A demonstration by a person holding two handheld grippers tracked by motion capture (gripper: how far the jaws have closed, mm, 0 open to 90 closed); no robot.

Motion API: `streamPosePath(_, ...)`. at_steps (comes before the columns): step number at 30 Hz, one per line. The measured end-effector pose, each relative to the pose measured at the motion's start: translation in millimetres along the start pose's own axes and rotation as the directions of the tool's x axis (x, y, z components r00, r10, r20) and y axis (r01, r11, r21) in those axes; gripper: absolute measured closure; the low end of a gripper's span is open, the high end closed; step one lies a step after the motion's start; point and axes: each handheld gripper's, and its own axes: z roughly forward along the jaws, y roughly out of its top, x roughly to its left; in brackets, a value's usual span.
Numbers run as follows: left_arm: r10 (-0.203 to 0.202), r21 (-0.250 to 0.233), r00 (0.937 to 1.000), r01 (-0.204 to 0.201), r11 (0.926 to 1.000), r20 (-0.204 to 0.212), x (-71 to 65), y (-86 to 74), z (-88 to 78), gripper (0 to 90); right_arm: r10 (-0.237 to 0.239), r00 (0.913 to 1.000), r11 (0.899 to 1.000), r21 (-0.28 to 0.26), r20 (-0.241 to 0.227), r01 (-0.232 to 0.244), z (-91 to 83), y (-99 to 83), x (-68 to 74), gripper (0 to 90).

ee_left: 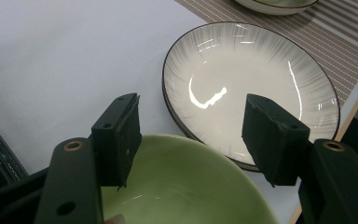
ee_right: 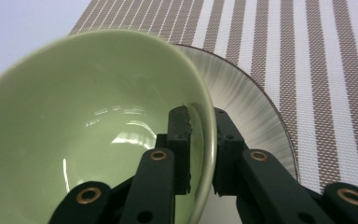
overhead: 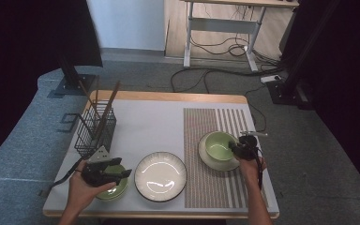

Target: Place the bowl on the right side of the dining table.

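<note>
A green bowl (overhead: 219, 145) (ee_right: 84, 112) sits on a white ribbed plate (overhead: 206, 157) (ee_right: 256, 107) on the striped placemat (overhead: 215, 187). My right gripper (overhead: 234, 147) (ee_right: 203, 149) is shut on its right rim, one jaw inside the bowl and one outside. A second green bowl (overhead: 115, 190) (ee_left: 182, 186) rests at the table's front left. My left gripper (overhead: 122, 174) (ee_left: 191, 135) hovers just over that bowl, open wide with nothing between its jaws. Its jaws point toward a dark-rimmed white plate (overhead: 161, 176) (ee_left: 242, 70) in the front middle.
A black wire basket (overhead: 95, 129) holding chopsticks stands at the table's left side. The table's front edge runs just behind both hands. A black stand and a desk with cables on the floor lie beyond the table.
</note>
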Motion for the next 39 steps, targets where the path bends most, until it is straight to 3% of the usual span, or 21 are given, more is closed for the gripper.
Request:
streamPosePath(9,0.002,0.013,1.0,-0.002,0.9999,0.003,-0.9,-0.2,2.5,37.2,0.001,1.0,1.0,-0.003,-0.008,-0.002,-0.1,-0.2,-0.5,81.0)
streamPosePath(13,-0.001,0.005,1.0,0.001,1.0,0.001,-0.5,0.0,1.4,37.2,0.002,1.0,1.0,-0.013,-0.005,-0.002,-0.8,-0.1,-1.3,76.2)
streamPosePath(18,-0.003,-0.013,1.0,0.003,0.9999,-0.006,0.4,0.1,-1.4,37.2,0.036,0.9989,0.997,-0.064,-0.03,-0.038,-8.8,1.4,-4.8,69.8)
streamPosePath(22,-0.004,-0.02,0.9999,0.004,0.9998,-0.011,1.3,0.3,-2.5,37.0,0.047,0.9986,0.994,-0.097,-0.024,-0.049,-18.0,3.0,-5.9,65.2)
streamPosePath(29,-0.02,-0.048,0.9997,0.02,0.9986,-0.011,2.9,0.7,-6.5,36.1,0.001,0.9998,0.985,-0.172,-0.021,-0.005,-30.6,6.0,3.8,61.5)
streamPosePath(39,-0.06,-0.104,0.9982,0.06,0.9928,0.001,8.0,0.2,-15.4,34.5,-0.097,0.9926,0.966,-0.247,-0.072,0.077,-41.6,10.0,30.9,56.1)
